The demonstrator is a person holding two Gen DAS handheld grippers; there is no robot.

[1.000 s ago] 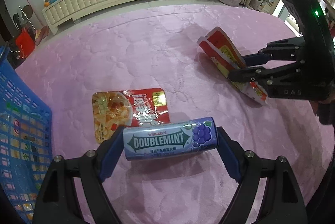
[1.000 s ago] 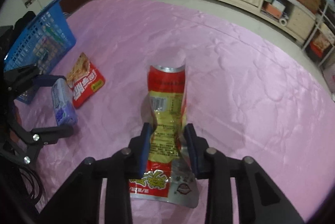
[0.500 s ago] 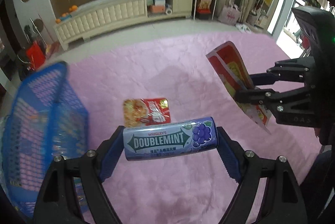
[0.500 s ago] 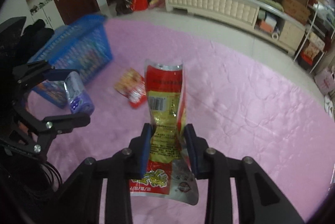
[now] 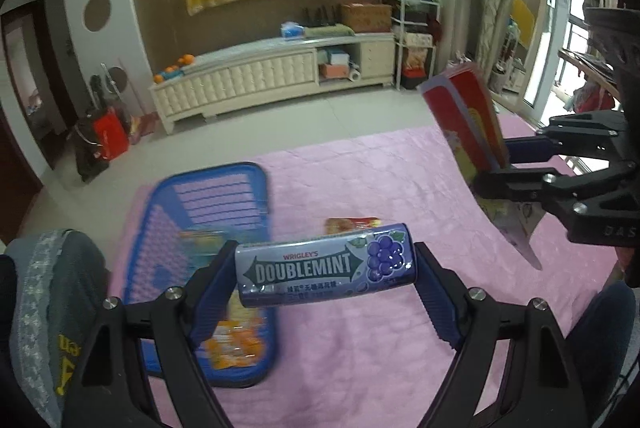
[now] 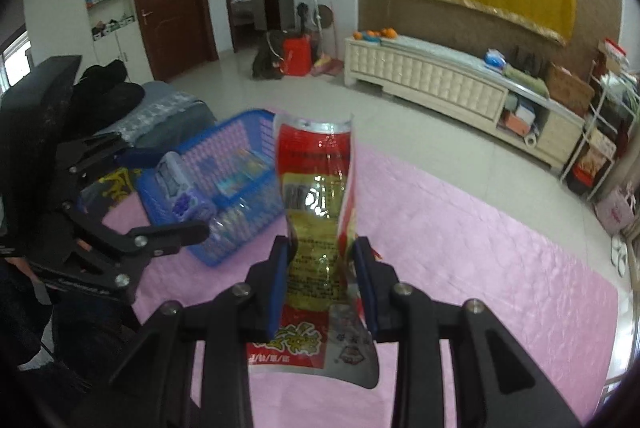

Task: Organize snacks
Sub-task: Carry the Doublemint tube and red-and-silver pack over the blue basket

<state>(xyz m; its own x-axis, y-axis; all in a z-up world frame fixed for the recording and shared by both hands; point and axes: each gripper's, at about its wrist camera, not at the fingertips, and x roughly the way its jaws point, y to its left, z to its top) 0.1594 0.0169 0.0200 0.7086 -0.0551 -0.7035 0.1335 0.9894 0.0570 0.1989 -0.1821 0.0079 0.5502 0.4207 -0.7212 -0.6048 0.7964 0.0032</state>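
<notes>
My left gripper (image 5: 325,268) is shut on a purple Doublemint gum tube (image 5: 326,265), held crosswise between its blue pads above the pink cloth. In the right wrist view the same tube (image 6: 182,188) hangs beside the blue basket (image 6: 244,164). My right gripper (image 6: 322,268) is shut on a red and yellow snack packet (image 6: 318,224), which stands upright and bends at the top. That packet (image 5: 470,132) also shows at the right of the left wrist view. A second red packet (image 5: 352,223) lies on the cloth, mostly hidden behind the gum tube.
The blue basket (image 5: 208,228) lies left of the gum tube and holds several snack packs. The pink cloth (image 5: 360,348) covers the table. A grey fabric item (image 5: 44,308) sits at the near left. A cream cabinet (image 5: 260,80) stands far behind.
Both grippers have risen and tilted up with their loads still held. The basket has come into view at the left, and the lying packet has slipped behind the gum tube.
</notes>
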